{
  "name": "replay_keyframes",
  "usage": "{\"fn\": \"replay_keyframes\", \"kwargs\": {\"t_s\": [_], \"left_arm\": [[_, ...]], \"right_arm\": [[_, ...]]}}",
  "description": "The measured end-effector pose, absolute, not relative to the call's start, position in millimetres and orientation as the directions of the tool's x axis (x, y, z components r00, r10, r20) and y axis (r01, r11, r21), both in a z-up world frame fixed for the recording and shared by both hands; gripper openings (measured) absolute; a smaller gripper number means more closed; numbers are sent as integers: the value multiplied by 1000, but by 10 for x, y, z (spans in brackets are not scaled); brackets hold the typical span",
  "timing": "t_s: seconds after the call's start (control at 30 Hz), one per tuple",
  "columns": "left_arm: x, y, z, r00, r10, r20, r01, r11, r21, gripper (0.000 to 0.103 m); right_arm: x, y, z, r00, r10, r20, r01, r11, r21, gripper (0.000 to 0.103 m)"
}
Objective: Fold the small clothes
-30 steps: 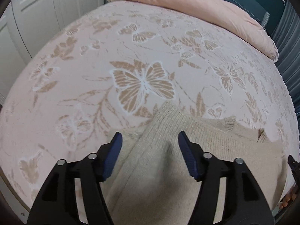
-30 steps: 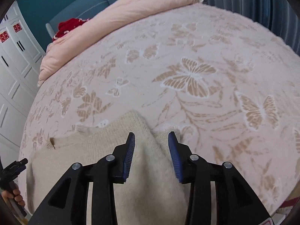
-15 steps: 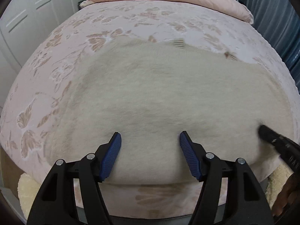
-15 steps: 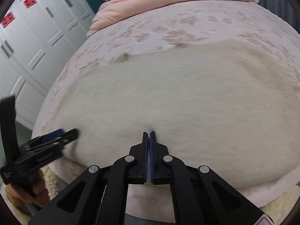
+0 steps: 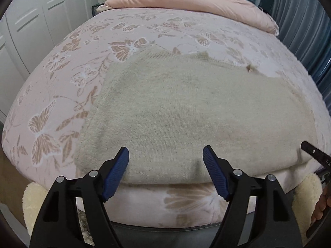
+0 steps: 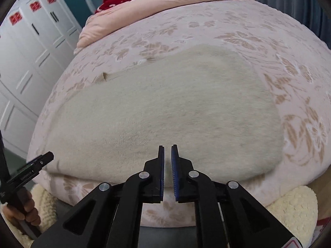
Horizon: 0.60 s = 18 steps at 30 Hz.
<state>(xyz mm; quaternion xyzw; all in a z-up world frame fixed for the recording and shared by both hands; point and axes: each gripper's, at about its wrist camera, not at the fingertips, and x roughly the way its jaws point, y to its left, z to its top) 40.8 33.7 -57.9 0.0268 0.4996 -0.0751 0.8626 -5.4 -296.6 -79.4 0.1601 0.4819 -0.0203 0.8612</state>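
A beige knit sweater (image 5: 186, 111) lies folded flat on the bed, its near edge at the mattress front; it also shows in the right wrist view (image 6: 165, 107). My left gripper (image 5: 166, 157) is open and empty, hovering just above the sweater's near edge. My right gripper (image 6: 167, 153) has its jaws a narrow gap apart with nothing between them, over the same near edge further right. The left gripper's tip (image 6: 39, 161) shows at the left of the right wrist view; the right gripper's tip (image 5: 314, 155) shows at the right of the left wrist view.
The pink bedspread (image 5: 62, 95) with butterfly print covers the bed. A rolled pink duvet (image 5: 186, 2) lies at the far end with something red (image 6: 113, 2) behind it. White wardrobe doors (image 6: 26, 47) stand to the left. A cream fluffy rug (image 6: 293, 206) lies below the bed front.
Both grippers pulled back from the far fold to the bed's front edge. The right gripper went from open to shut, then parted slightly. The sweater now lies flat and released.
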Motion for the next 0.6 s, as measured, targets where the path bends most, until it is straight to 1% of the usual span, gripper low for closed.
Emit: {"fn": "replay_keyframes", "kwargs": {"t_s": [0.03,0.07,0.13,0.17,0.2,0.23,0.33,0.4,0.43,0.5,0.6], "left_arm": [[432,330,-666,470,-71,-880,152,988,2,72],[445,358,-748,449,-53,-892,138,990,10,72],[431,492,-818,434,-57,-899,100,995,-14,72],[412,565,-808,431,-70,-899,87,996,-36,72],[397,628,-777,430,-84,-899,76,996,-57,72],[390,674,-724,438,-96,-894,65,995,-75,72],[496,674,-505,480,-126,-868,53,992,-114,72],[651,578,-379,499,-143,-855,66,990,-127,73],[728,521,-334,505,-150,-850,70,989,-132,75],[854,376,-327,498,-167,-851,102,986,-134,78],[959,199,-556,466,-121,-877,125,990,-70,78]], "right_arm": [[-1,-2936,-904,507,96,-857,197,954,224,3],[19,-2963,-1026,480,83,-873,223,951,213,0],[-63,-3089,-1053,495,133,-859,268,917,296,0],[-118,-3116,-998,499,128,-857,285,910,302,0],[-163,-3119,-920,504,107,-857,293,913,285,2],[-181,-3107,-835,515,100,-851,284,917,280,12],[-94,-2988,-554,568,132,-812,210,931,298,13],[78,-2884,-449,586,148,-797,178,936,305,24],[184,-2817,-439,585,157,-795,163,938,305,34],[372,-2643,-480,571,189,-799,124,942,312,35],[506,-2352,-639,540,247,-805,69,940,335,35]]}}
